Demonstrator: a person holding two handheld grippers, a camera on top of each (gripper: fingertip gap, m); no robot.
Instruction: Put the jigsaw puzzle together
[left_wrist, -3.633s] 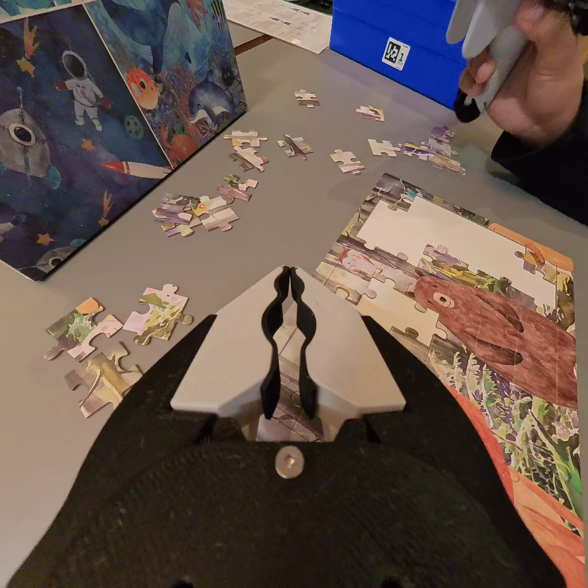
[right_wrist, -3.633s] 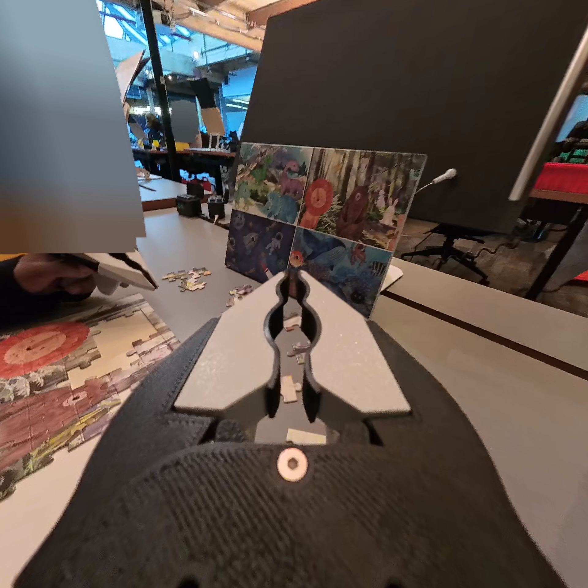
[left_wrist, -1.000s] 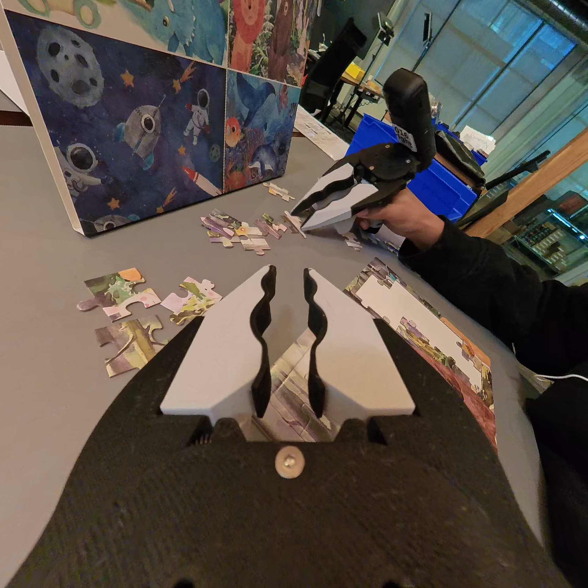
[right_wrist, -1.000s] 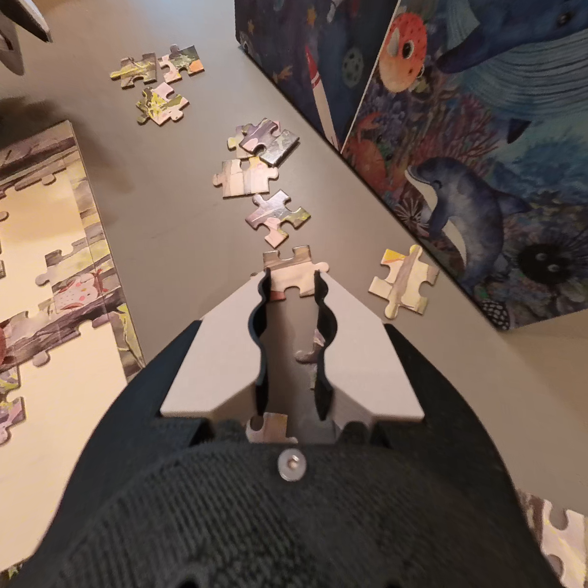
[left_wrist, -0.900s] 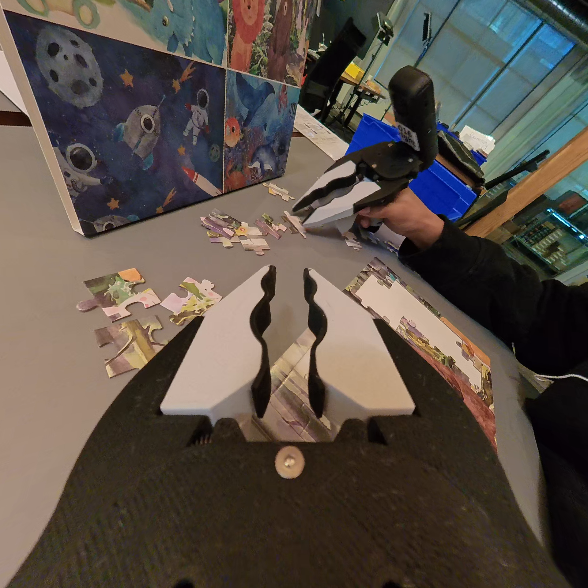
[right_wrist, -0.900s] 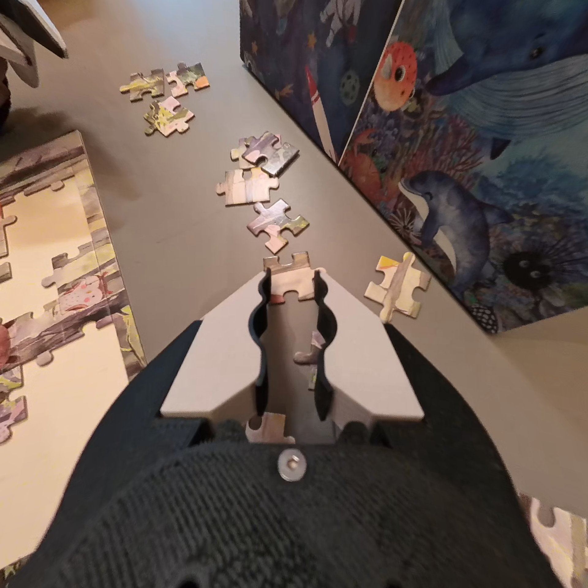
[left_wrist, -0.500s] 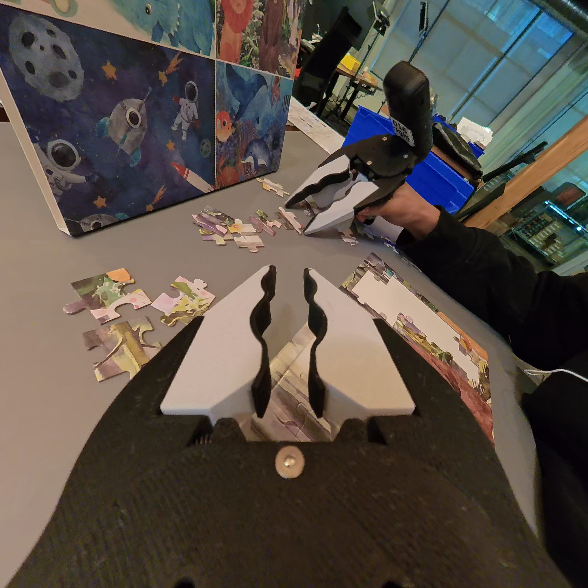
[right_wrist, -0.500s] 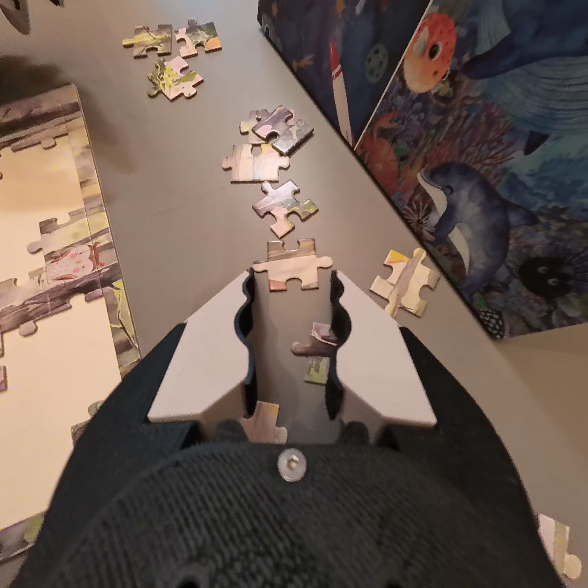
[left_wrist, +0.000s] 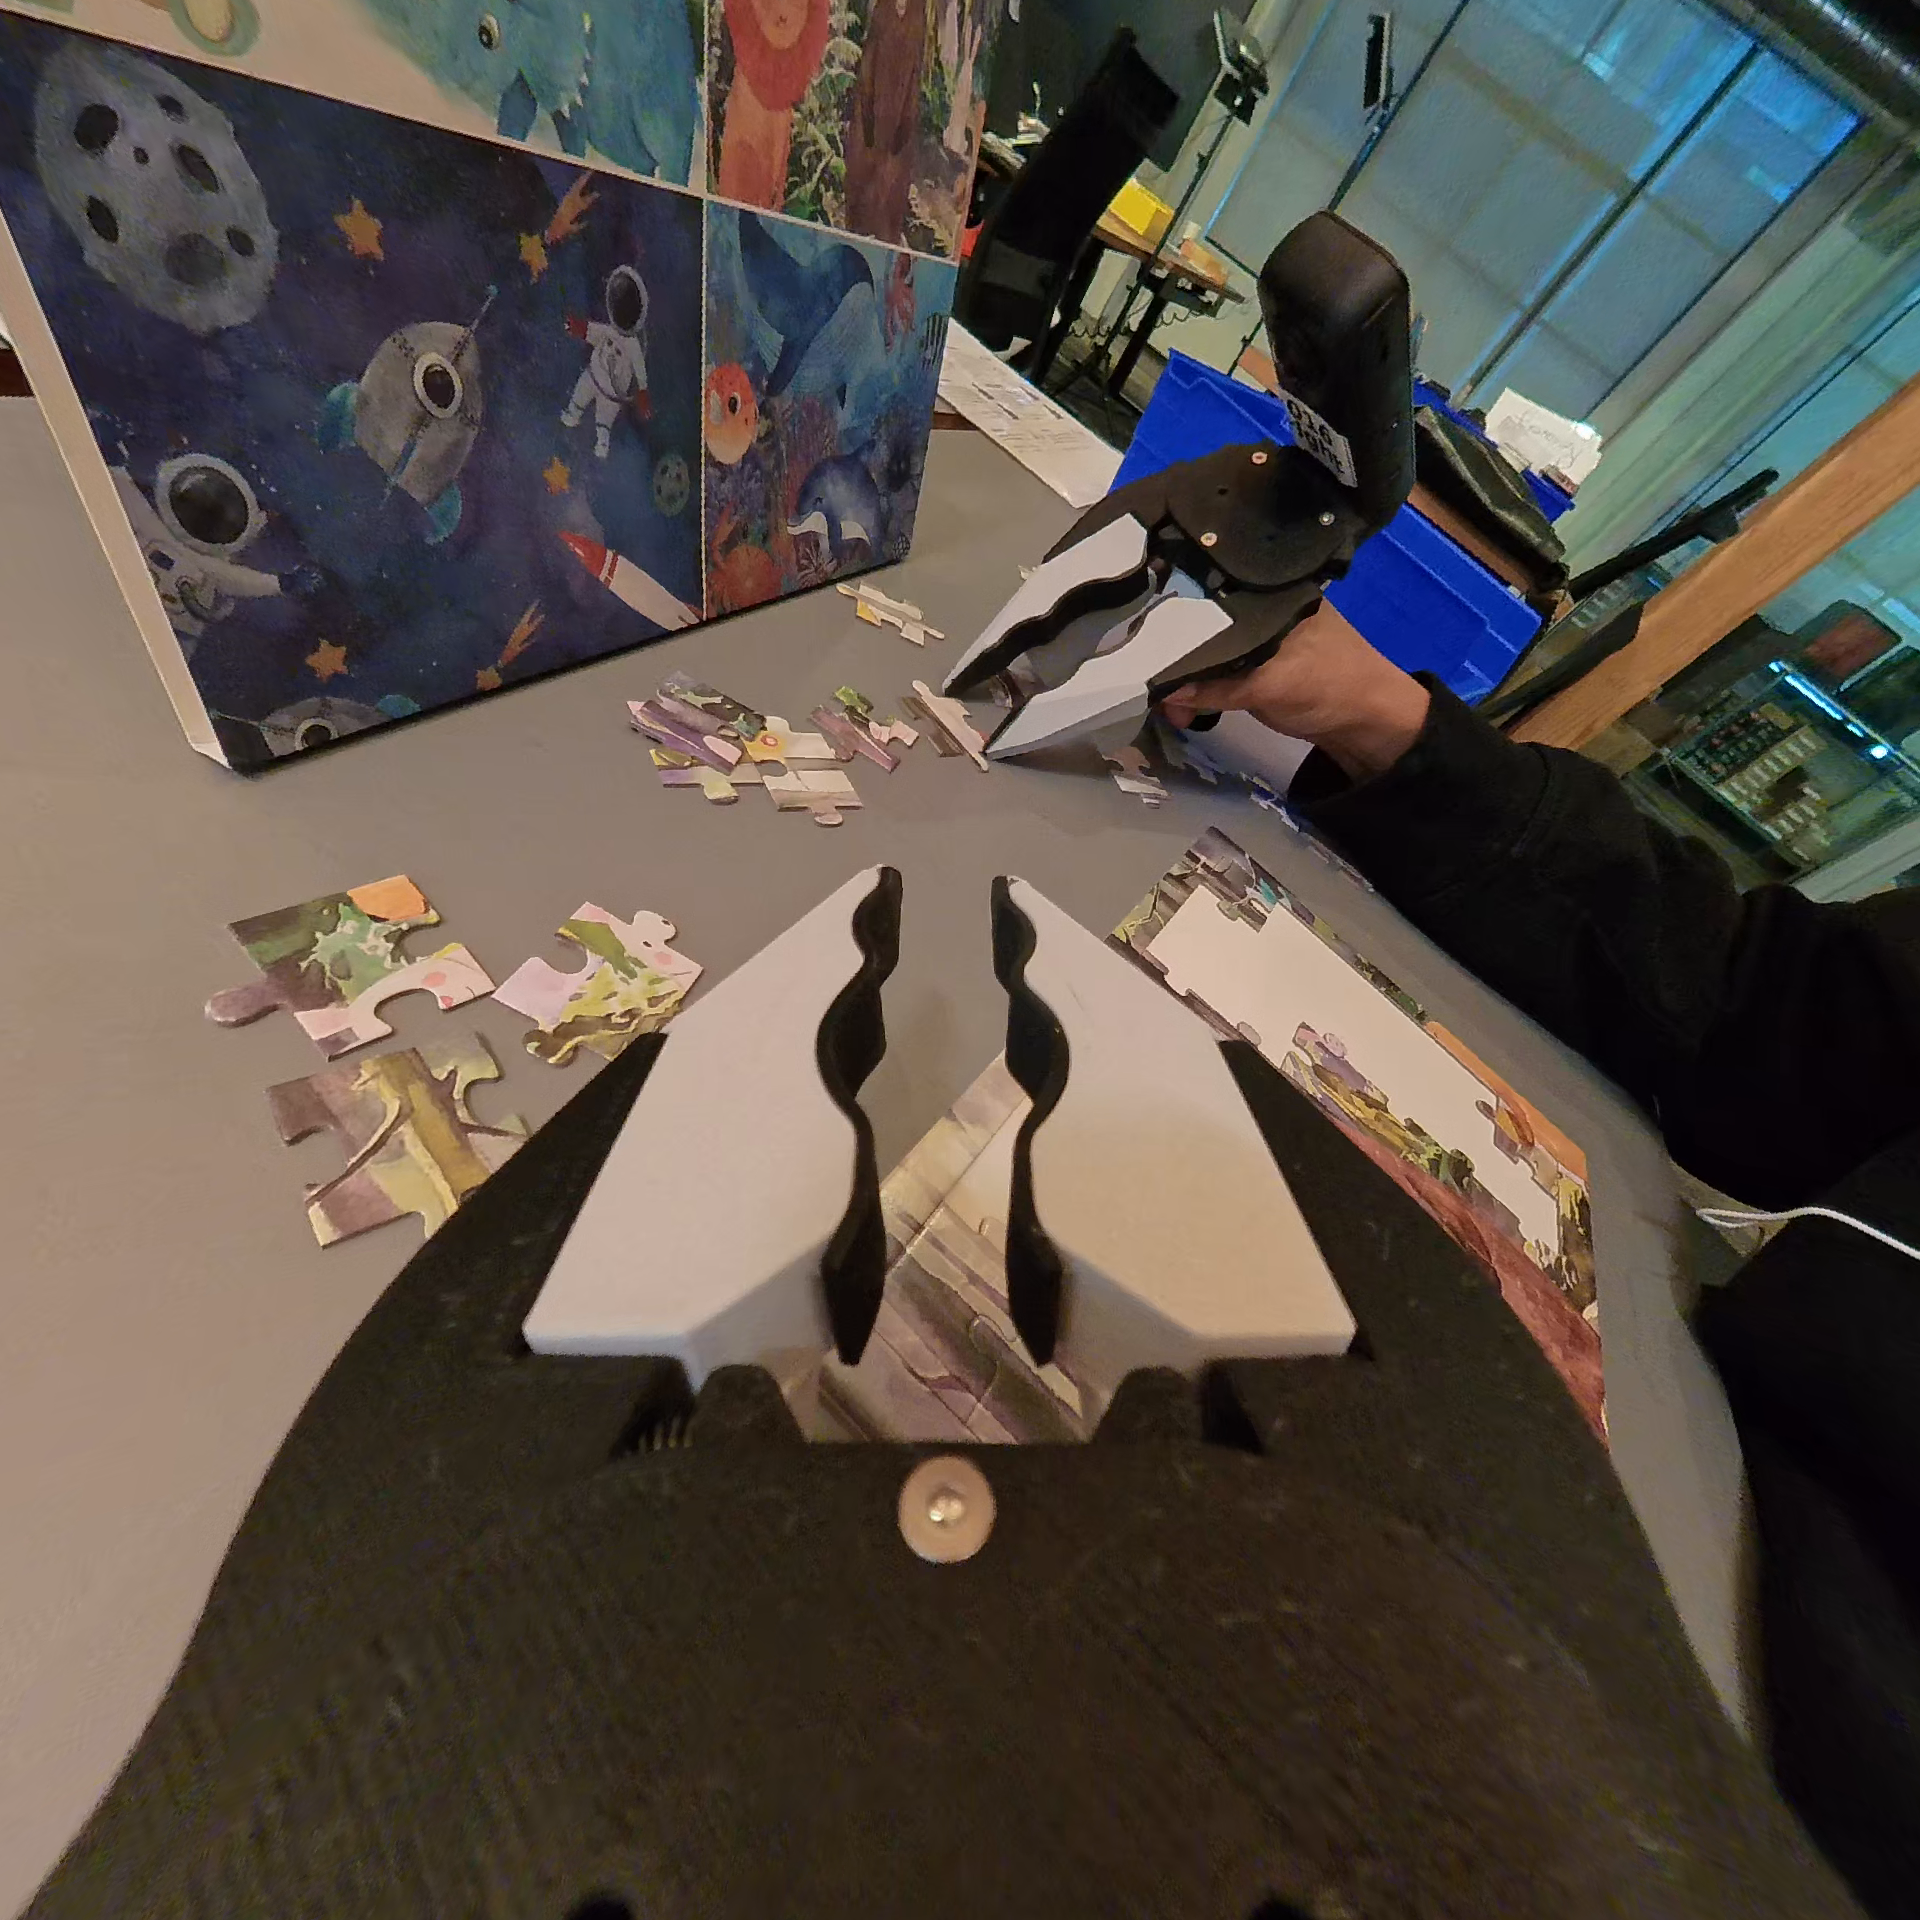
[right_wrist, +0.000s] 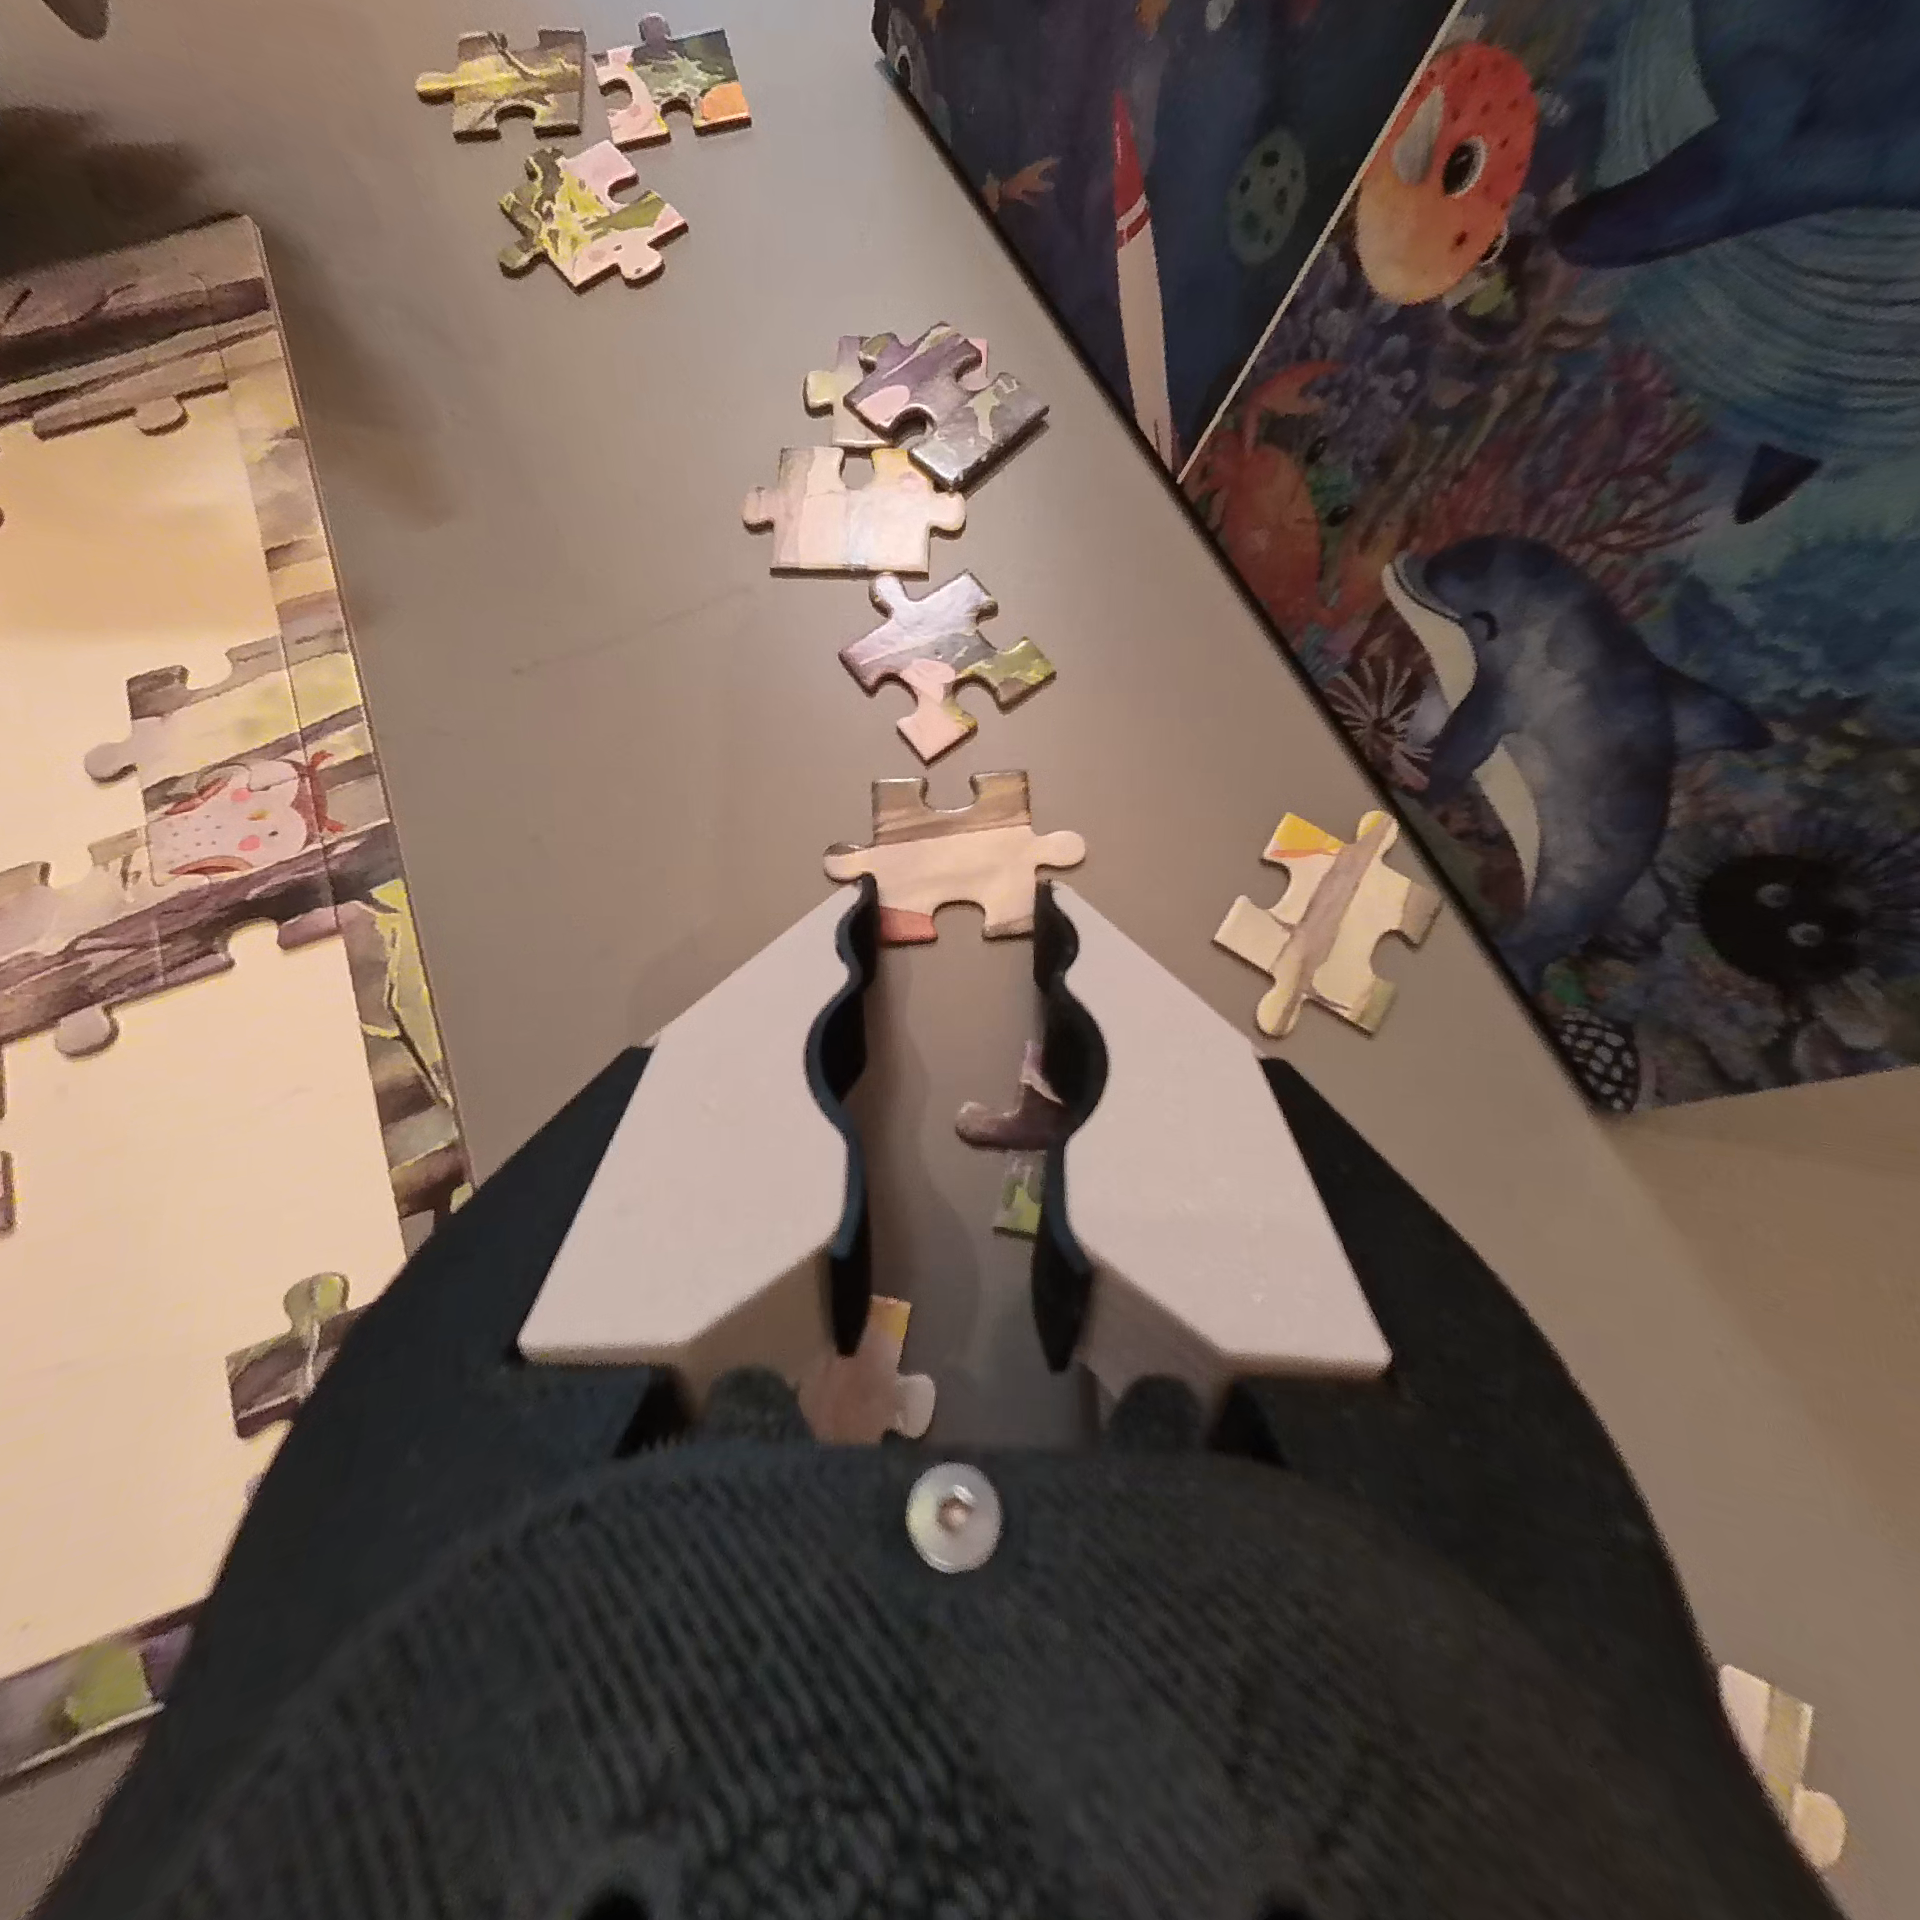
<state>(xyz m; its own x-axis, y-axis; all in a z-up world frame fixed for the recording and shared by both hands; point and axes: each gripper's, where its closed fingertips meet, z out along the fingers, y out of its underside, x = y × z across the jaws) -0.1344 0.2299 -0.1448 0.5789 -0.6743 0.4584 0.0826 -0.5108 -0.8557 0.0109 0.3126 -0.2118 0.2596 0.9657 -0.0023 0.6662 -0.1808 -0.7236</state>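
Right tool (right_wrist: 954, 904) is down low over the grey worktop (right_wrist: 623, 582), jaws spread apart, its tips straddling a pale beige jigsaw piece (right_wrist: 956, 857) that lies flat between them — not yet pinched. Bare worktop to its left, up to the edge of the half-built cardboard puzzle board (right_wrist: 208, 727); on the right, the tall illustrated puzzle box (right_wrist: 1558, 468) crowds in close, one cream piece (right_wrist: 1325, 925) beside its base. Left tool (left_wrist: 943, 883) hovers with jaws parted, holding nothing, above the board's near corner (left_wrist: 1351, 1039). Three loose greenish pieces (left_wrist: 416, 1018) lie left of it. A small white label sits on the right tool's black handle (left_wrist: 1340, 343) — lettering left unread.
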